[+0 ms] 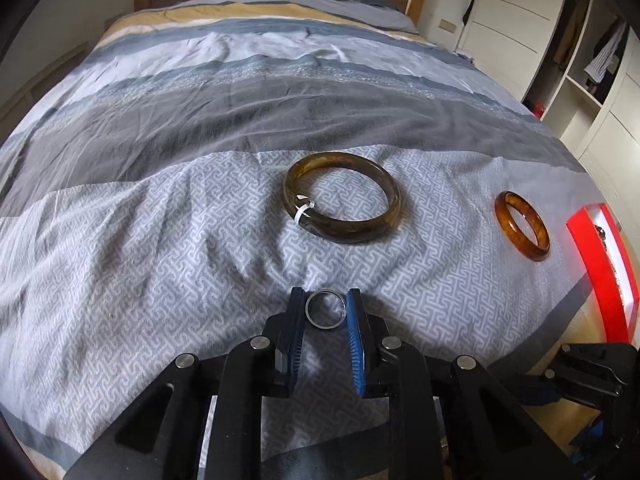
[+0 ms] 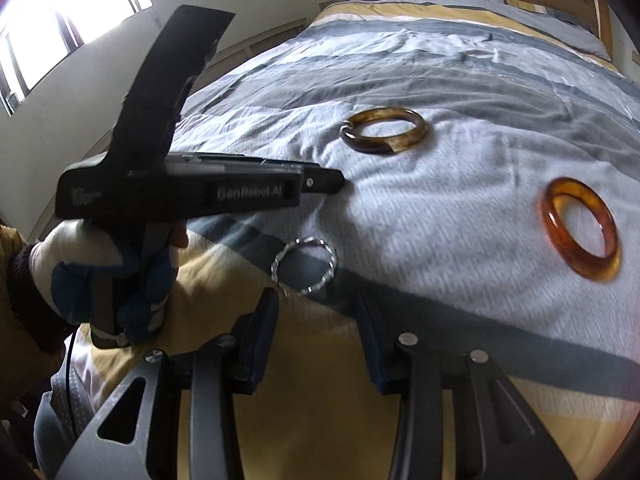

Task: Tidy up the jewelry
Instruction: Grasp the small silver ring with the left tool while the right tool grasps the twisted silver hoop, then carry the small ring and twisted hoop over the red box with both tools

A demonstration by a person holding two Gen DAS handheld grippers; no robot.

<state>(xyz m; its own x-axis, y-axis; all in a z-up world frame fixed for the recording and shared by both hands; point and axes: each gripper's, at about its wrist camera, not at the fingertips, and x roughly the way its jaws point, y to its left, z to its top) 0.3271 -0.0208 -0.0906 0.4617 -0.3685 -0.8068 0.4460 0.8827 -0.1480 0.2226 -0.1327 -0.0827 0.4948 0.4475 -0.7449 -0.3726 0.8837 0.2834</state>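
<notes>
On the bed (image 1: 160, 220), the left claw (image 1: 326, 310) grips a small silver ring (image 1: 325, 307) between its pads, while the right claw (image 2: 316, 308) stands open before a twisted silver bangle (image 2: 304, 266).

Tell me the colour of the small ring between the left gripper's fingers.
Silver-grey metal; the small ring in the left gripper shows best in the left wrist view.
</notes>
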